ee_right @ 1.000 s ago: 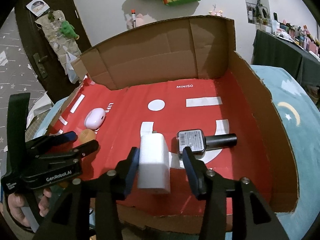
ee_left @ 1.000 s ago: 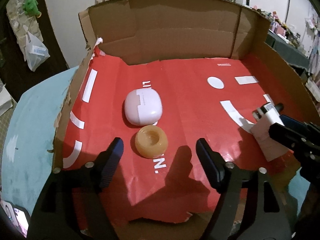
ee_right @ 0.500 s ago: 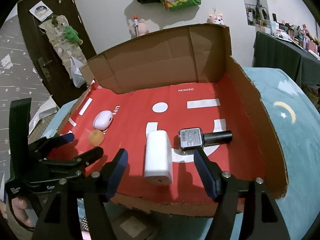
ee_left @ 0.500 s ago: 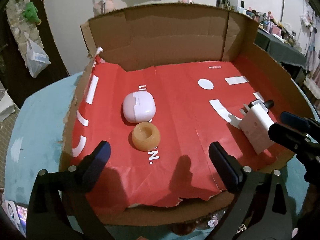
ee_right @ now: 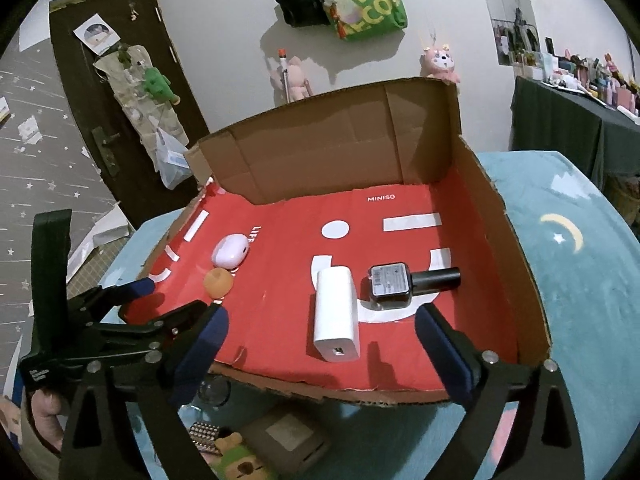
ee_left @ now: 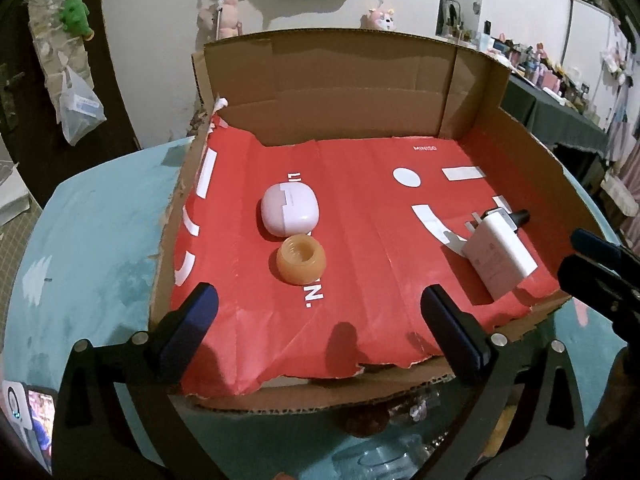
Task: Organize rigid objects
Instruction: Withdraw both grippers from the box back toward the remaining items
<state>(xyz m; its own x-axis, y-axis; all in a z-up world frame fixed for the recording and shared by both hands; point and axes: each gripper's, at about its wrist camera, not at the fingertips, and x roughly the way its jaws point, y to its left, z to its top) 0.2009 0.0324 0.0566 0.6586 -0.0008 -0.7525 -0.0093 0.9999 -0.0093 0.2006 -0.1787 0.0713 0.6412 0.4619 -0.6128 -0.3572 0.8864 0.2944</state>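
Both your tongs are let go and wide apart, and nothing sits between their jaws: the left gripper [ee_left: 318, 322] has just been opening, and the right gripper [ee_right: 322, 340] has just been opening too. Closest to you, at 6 o'clock, the front edge of the cardboard box [ee_right: 504, 216] is low and torn, and under it lie other small things on the blue blanket [ee_right: 580, 280]. If you push forward too low, your jaws can bump that edge and shove the whole box. Just past the edge the white charger [ee_right: 335, 312] lies flat on the red paper [ee_right: 280, 280], at 12 o'clock from your right tongs. It is smooth and hard, so I think it can slip out if you pinch it near a corner. At 1 o'clock, just beside it, lies the dark nail polish bottle [ee_right: 390, 285] on its side. It looks round at the cap, so a knock from the charger may make it roll. Over at 10 o'clock sit the orange round cap [ee_left: 301, 260] and, just behind it, the pink earbud case [ee_left: 290, 214]. They are so near each other that grabbing one may push the other. Your two tongs are also near each other and may bump.
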